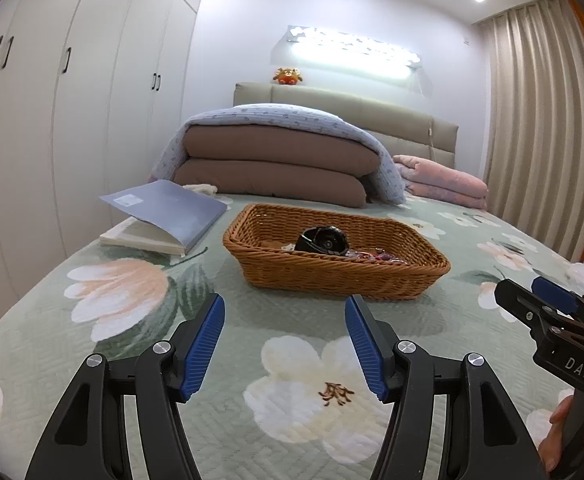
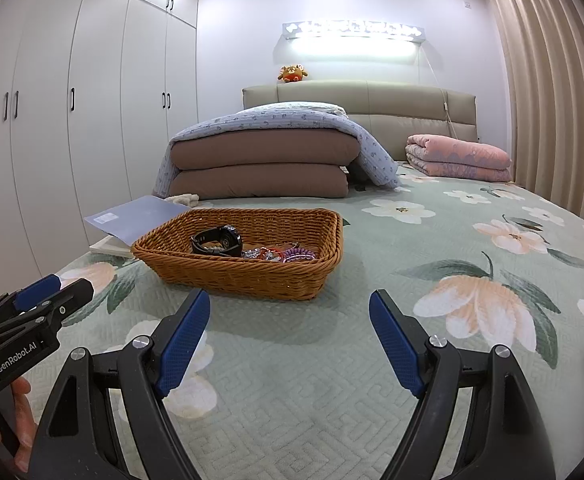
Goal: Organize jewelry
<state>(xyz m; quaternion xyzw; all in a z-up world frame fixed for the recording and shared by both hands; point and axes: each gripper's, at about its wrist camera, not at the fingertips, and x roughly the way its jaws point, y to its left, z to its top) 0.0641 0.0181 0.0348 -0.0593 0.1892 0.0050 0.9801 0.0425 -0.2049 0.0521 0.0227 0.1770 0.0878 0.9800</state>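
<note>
- The left gripper point(image 1: 284, 316) is held low over the bed point(image 1: 251, 328), its blue-padded fingers point(image 1: 205, 344) spread wide with nothing between them.
- The right gripper point(image 2: 289, 314) is held the same way, its fingers point(image 2: 183, 340) spread wider still and empty.
- A woven basket point(image 1: 332, 276) is seen just ahead of the left fingers, resting on the floral bedspread and apart from both fingertips.
- From the right wrist view, the basket lies ahead and to the left of the right fingers.
- A black watch point(image 2: 216, 241) is seen inside the basket, toward its left half.
- A small heap of jewelry point(image 2: 279, 255), with purple and red pieces, lies beside the watch in the basket's right half.
- An open book point(image 1: 163, 216) lies beyond the left finger, just beside the basket.
- Folded blankets point(image 1: 271, 168) are stacked further back on the bed.
</note>
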